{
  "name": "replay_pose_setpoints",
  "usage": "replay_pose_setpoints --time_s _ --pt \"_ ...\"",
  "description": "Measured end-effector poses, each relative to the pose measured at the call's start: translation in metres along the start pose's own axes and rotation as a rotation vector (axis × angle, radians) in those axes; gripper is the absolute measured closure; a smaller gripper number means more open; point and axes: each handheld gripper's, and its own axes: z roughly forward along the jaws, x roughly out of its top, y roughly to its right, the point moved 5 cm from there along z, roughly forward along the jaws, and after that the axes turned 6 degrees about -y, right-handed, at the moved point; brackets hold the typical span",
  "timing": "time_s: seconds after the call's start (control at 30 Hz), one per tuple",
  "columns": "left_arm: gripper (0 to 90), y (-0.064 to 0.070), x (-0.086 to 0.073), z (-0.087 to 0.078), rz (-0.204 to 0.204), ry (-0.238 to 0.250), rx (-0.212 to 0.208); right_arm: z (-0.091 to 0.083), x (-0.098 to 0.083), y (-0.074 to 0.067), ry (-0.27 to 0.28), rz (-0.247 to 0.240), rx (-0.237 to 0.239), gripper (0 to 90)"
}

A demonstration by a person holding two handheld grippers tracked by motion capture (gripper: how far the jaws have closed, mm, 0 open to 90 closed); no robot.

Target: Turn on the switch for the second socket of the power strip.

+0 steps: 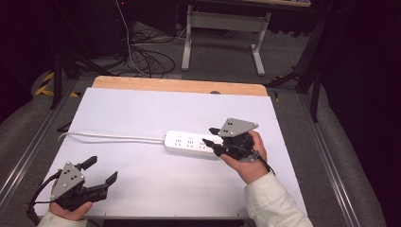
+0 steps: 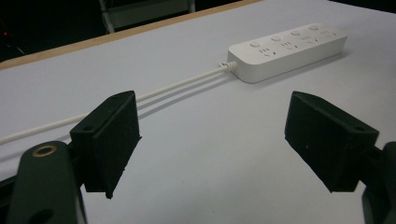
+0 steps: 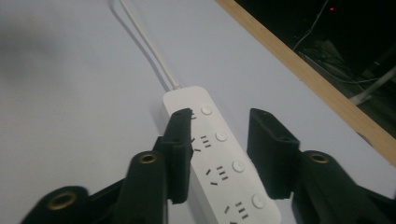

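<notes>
Left hand-held gripper [image 1: 100,172] nearest the high view, low at the desk's near left corner, jaws spread wide with nothing between them; in its own view only bare white desk [image 2: 196,154] lies between the pads. Idle, well apart from the work.

White power strip [image 1: 191,142] lies flat mid-desk, right of centre, its cord [image 1: 113,136] trailing off to the left edge. Four sockets with round buttons face up.

Right hand-held gripper [image 1: 212,137] is at the strip's right end, jaws part-closed and straddling the body. In the right gripper view one pad [image 3: 180,154] sits along one long side of the strip [image 3: 219,163], the other on the opposite side. Cannot tell for sure whether both pads press yet; reads as framing, not clamping.

Judgement on doing the grasp well: keep the jaws square across the narrow width, low on the side walls rather than over the buttons. Close evenly. An end hold will tend to let the far end sag and the cord drag, so lift slowly or slide.
</notes>
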Motion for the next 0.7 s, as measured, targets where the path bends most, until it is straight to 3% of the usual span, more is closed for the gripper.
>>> replay_pose_setpoints --time_s 0.03,0.2,0.3,0.7 --pt "18.1 0.000 0.000 0.000 0.000 0.000 -0.001 0.006 0.003 0.002 0.005 0.009 0.041 72.2" --pt "18.0 0.000 0.000 0.000 -0.006 0.003 -0.003 0.018 0.007 0.004 0.021 0.015 0.098 85.3" --pt "18.0 0.000 0.000 0.000 -0.006 0.003 -0.002 0.024 0.010 0.006 0.014 0.020 0.095 86.9" --pt "18.1 -0.001 0.000 0.000 -0.001 -0.002 0.000 0.049 0.009 0.019 -0.010 0.115 0.111 90.0"
